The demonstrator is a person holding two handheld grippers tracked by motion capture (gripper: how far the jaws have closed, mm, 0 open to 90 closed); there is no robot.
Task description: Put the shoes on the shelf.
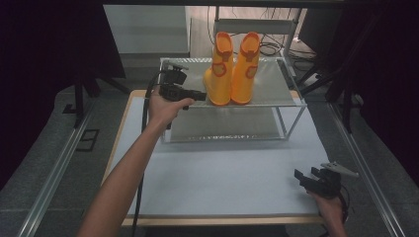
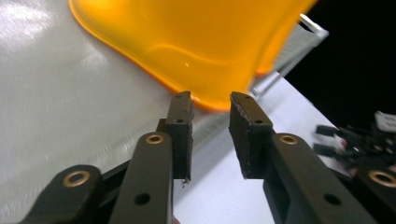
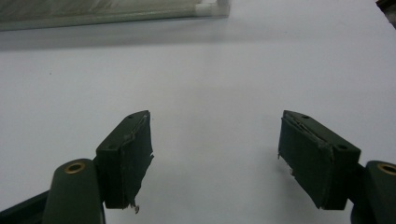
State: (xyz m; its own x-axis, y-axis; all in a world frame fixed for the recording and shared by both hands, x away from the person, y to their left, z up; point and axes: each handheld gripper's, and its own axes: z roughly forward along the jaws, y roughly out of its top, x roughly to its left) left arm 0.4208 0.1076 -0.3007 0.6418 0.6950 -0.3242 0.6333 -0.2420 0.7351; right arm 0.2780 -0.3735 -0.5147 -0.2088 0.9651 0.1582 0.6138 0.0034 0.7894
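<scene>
Standing on a wire shelf (image 1: 276, 96) over the white tabletop (image 1: 222, 177), orange boots (image 1: 231, 69); left tongs (image 1: 200, 95) slightly parted beside them, right tongs (image 1: 304, 177) released; dark surroundings.

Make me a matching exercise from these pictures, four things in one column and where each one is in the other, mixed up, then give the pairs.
Things:
1. orange boots
2. left gripper
3. right gripper
4. wire shelf rack

Places:
A. low over the white table top, near its front right corner
B. at the back of the table
C. standing upright on the rack's top shelf
D. at the toe of the left boot, jaws a little apart

Pairs: 1-C, 2-D, 3-A, 4-B
</scene>
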